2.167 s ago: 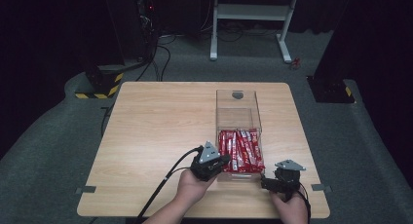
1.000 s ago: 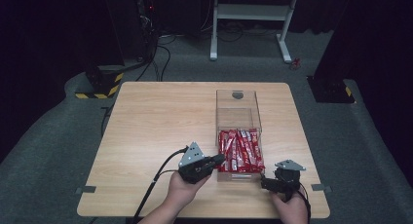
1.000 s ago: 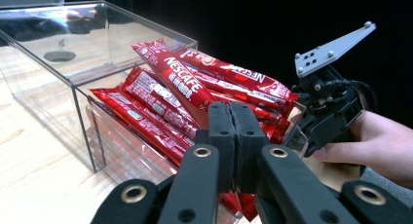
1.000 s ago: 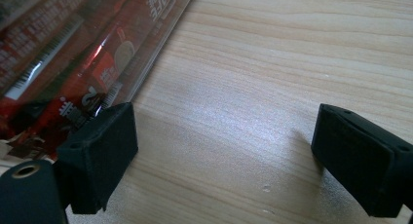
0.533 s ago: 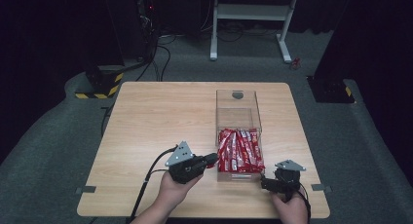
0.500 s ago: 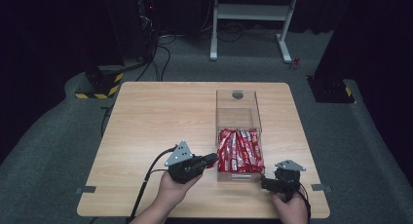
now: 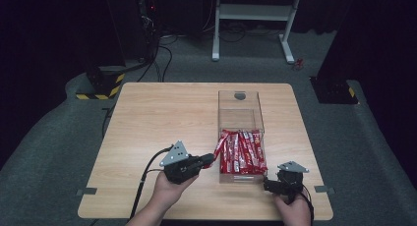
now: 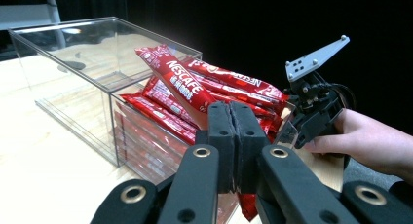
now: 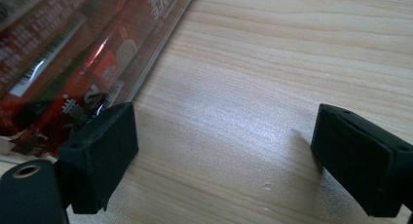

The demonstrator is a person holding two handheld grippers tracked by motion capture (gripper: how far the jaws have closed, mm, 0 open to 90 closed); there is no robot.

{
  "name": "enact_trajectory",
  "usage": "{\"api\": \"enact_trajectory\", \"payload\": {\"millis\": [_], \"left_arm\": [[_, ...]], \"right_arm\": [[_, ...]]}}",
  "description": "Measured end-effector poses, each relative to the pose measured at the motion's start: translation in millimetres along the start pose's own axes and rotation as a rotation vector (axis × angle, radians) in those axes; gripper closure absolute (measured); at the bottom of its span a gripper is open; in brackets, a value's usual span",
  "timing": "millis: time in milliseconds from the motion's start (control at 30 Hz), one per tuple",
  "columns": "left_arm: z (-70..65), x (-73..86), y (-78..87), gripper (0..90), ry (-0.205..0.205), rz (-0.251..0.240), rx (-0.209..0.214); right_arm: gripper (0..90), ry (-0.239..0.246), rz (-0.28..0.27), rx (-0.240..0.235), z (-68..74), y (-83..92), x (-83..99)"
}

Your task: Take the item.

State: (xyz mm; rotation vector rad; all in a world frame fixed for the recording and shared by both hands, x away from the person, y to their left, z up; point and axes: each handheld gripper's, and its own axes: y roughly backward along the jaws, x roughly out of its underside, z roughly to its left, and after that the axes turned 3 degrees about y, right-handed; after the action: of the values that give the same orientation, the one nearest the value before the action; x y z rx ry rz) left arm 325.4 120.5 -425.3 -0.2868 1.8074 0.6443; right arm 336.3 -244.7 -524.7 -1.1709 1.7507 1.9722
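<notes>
A clear plastic box (image 7: 240, 107) stands on the wooden table (image 7: 162, 118), its near half packed with red Nescafe sachets (image 7: 244, 155). My left gripper (image 7: 208, 160) sits just left of the box, shut on the end of one red sachet (image 7: 220, 146) that slants up over the box's left wall. In the left gripper view the jaws (image 8: 233, 113) are pressed together on that sachet (image 8: 181, 86). My right gripper (image 7: 267, 184) rests by the box's near right corner. It stands open (image 9: 224, 136) over bare wood, its left pad beside the box wall (image 9: 73, 53).
The far half of the box (image 8: 92, 58) holds no sachets. Bare tabletop (image 7: 157, 113) stretches left of the box. A white table frame (image 7: 255, 19) and black stands with cables stand on the floor beyond the table.
My left gripper has drawn back to the left from the box with the red sachet in its jaws, pulling it over the wall. The right gripper has kept still.
</notes>
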Motion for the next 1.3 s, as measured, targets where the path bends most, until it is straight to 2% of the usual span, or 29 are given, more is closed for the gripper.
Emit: {"api": "enact_trajectory", "payload": {"millis": [200, 700, 1300], "left_arm": [[9.6, -2.5, 9.5, 88.5, 0.014, -0.023, -0.029], [34.2, -3.3, 28.4, 88.4, 0.007, -0.041, -0.149], [69.7, 3.0, 51.4, 88.5, 0.051, -0.065, -0.264]], "right_arm": [[9.8, -0.002, 0.000, -0.001, 0.2, 0.2, 0.0], [9.8, -0.002, 0.001, -0.001, 0.2, 0.2, 0.0], [9.8, -0.002, 0.001, -0.002, 0.2, 0.2, 0.0]]}}
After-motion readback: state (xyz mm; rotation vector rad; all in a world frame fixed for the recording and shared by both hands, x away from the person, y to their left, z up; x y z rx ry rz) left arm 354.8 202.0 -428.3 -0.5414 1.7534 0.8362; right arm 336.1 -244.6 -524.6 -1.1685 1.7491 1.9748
